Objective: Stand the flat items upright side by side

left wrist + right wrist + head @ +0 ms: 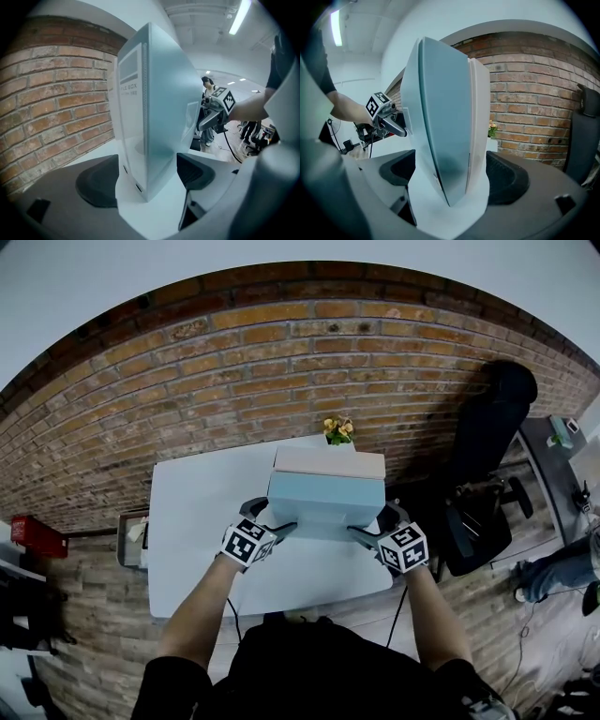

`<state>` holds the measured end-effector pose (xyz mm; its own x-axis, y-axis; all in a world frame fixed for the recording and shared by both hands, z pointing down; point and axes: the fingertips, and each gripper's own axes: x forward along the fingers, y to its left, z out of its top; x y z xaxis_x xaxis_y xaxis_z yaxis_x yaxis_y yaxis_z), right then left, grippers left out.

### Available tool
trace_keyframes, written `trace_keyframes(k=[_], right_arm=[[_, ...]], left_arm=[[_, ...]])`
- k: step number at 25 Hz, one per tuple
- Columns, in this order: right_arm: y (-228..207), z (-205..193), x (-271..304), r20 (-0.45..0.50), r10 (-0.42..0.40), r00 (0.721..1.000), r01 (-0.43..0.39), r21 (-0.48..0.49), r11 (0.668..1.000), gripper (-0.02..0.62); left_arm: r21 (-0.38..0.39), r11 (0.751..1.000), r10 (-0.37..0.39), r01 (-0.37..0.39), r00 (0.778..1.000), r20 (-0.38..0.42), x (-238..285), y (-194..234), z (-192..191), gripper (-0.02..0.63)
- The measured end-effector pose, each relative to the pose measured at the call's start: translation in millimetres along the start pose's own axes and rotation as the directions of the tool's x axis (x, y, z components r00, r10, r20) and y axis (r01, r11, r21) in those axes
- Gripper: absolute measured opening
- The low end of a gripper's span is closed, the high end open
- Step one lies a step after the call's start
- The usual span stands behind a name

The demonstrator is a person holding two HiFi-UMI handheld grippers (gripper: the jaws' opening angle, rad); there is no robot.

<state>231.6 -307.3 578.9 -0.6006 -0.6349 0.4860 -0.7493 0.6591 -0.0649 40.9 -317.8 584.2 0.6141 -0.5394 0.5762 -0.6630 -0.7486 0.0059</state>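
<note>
As both slant downward, left gripper (281, 529) and right gripper (362, 532) clamp the blue box (326, 502) at its left and right ends.

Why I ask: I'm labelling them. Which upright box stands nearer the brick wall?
The beige box, behind the light blue box and beside the yellow flowers.
</note>
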Motion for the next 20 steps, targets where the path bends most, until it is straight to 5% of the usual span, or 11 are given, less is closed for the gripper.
trace_keyframes(k=[11,20], right_arm=[[5.2,-21.5,-35.4,0.055,0.001,0.998,-0.008,0.131,0.991,0.465],[17.8,-28.1,-53.5,0.113,-0.050,0.992,0.023,0.225,0.974,0.418]], left_arm=[[-0.217,0.972,0.109,-0.089,0.991,0.082,-41.2,-1.3,-4.1,0.399],[-0.246,0.936,0.282,-0.253,0.955,0.089,-88.5,-6.8,-19.7,0.345]])
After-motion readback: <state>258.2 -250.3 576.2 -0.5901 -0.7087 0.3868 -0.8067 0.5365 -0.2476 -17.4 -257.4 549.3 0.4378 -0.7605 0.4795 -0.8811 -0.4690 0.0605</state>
